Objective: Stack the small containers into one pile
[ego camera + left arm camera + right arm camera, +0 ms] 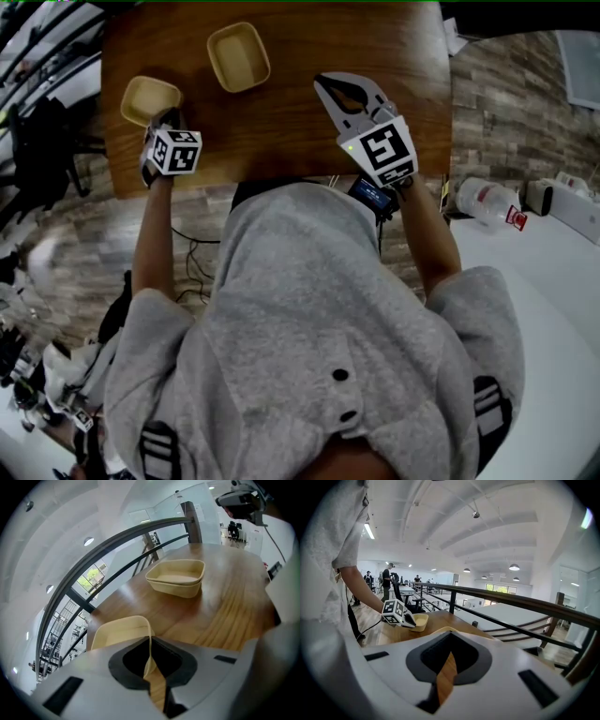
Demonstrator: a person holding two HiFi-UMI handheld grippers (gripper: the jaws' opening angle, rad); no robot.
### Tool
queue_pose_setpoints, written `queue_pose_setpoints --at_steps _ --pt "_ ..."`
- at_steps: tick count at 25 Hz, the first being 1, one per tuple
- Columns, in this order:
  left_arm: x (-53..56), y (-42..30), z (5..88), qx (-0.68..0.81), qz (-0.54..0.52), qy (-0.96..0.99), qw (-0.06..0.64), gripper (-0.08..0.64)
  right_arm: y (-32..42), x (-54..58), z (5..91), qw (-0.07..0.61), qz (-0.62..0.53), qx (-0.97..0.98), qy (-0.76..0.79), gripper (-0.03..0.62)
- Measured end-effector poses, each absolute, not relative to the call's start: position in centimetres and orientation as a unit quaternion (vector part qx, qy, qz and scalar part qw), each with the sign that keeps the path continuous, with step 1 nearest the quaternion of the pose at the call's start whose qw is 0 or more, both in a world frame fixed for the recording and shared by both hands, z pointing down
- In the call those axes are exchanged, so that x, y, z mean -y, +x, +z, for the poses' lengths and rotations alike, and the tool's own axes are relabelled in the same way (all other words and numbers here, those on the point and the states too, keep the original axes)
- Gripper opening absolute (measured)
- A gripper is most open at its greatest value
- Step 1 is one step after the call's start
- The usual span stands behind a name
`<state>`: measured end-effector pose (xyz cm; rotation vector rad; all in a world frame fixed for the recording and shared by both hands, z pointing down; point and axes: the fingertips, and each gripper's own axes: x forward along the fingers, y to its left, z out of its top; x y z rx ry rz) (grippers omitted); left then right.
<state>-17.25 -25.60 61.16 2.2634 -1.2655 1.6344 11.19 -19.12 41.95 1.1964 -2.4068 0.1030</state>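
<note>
Head view looks down on two small beige containers that sit apart on the brown wooden surface (281, 131). The near container (145, 97) lies at about ten o'clock in the frame, by the surface's left edge. The far container (238, 56) sits at two o'clock from it, open side up. The left tongs (165, 116) point steeply down at the near container's five o'clock corner, with their marker cube (175, 151) just behind.

Left gripper view shows these tongs (151, 674) closed on the near container (117, 630). Its thin wall runs up between the two jaws and is pinched there, while the rest of it spreads out toward eleven o'clock. The far container (177, 577) stands at one o'clock beyond it, well apart and untouched.

The right tongs (322, 82) hang over the surface between three and four o'clock from the far container, apart from it. Right gripper view has their jaws drawn together with only a sliver of wood showing through and nothing held. At ten o'clock in that view the left tongs (407, 620) meet the near container (419, 621).
</note>
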Motion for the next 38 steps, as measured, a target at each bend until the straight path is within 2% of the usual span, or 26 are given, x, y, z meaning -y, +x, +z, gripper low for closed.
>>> queue_pose_setpoints --at_steps 20,38 --pt "25.7 -12.9 56.7 0.395 0.51 0.763 -0.039 0.026 13.4 16.7 41.0 0.213 0.025 0.868 0.448 0.015" --pt "24.6 -3.0 52.1 0.313 0.464 0.819 -0.124 0.026 16.1 15.0 40.4 0.206 0.017 0.855 0.476 0.014"
